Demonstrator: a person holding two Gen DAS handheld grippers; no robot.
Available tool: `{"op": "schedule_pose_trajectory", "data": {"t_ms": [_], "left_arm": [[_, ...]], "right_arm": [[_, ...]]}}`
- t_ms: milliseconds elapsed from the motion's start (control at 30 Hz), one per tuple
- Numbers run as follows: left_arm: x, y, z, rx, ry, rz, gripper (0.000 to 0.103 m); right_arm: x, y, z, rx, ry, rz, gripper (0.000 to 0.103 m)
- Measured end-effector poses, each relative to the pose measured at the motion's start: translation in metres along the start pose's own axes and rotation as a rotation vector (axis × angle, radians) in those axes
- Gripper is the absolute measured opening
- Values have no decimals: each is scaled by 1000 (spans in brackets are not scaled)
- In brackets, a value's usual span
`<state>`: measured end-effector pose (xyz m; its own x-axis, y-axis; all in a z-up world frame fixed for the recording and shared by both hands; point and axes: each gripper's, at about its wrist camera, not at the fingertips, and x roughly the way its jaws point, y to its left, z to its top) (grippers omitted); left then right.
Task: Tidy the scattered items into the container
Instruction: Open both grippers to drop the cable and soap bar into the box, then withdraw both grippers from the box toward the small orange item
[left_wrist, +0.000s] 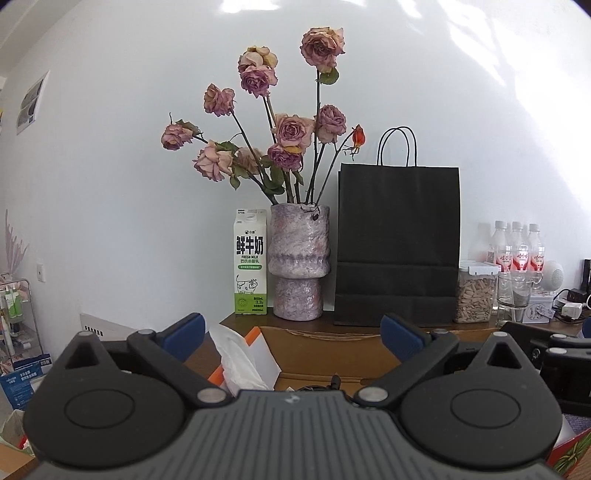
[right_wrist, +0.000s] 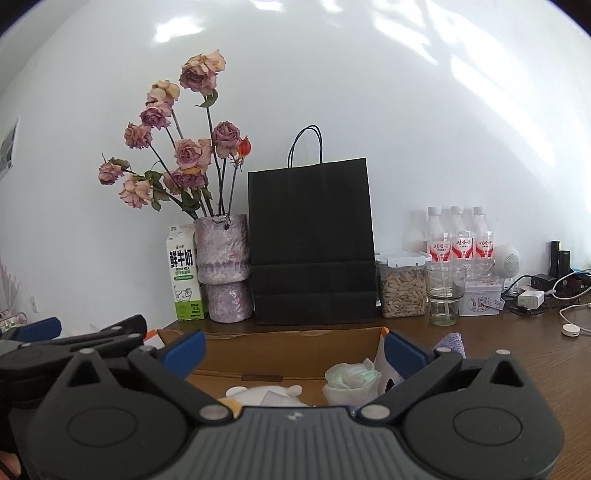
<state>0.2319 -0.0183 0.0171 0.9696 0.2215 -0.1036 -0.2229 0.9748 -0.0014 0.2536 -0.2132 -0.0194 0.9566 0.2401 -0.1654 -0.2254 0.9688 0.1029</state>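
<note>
at the bottom of both wrist views an open cardboard box (right_wrist: 291, 354) sits on a brown wooden table (right_wrist: 517, 354). the left gripper (left_wrist: 293, 338) has its blue-padded jaws spread wide with nothing between them; past them, lower centre, a white crumpled tissue (left_wrist: 240, 363) rises beside an orange-edged white card (left_wrist: 264, 354) at the box's left side. the right gripper (right_wrist: 293, 349) is also spread wide and empty, hovering over the box; inside it, low in the frame, lie a white plush toy (right_wrist: 266, 395) and a pale green-white flower-like item (right_wrist: 352, 376), with a purple knitted piece (right_wrist: 452, 343) just right of the box. behind, along the white wall, stand a milk carton (right_wrist: 183, 273), a vase of dried roses (right_wrist: 223, 269), a black paper bag (right_wrist: 312, 243), a jar (right_wrist: 402, 288) and bottles (right_wrist: 458, 236).
</note>
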Motion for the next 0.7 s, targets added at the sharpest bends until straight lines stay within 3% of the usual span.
{"op": "schedule_pose_trajectory", "data": {"t_ms": [200, 700], "left_arm": [[-3, -4, -7, 27, -5, -28, 103], [-20, 7, -19, 43, -10, -2, 103]], "right_arm": [[-9, 2, -2, -15, -27, 5, 103], [-29, 10, -15, -66, -77, 17, 103]]}}
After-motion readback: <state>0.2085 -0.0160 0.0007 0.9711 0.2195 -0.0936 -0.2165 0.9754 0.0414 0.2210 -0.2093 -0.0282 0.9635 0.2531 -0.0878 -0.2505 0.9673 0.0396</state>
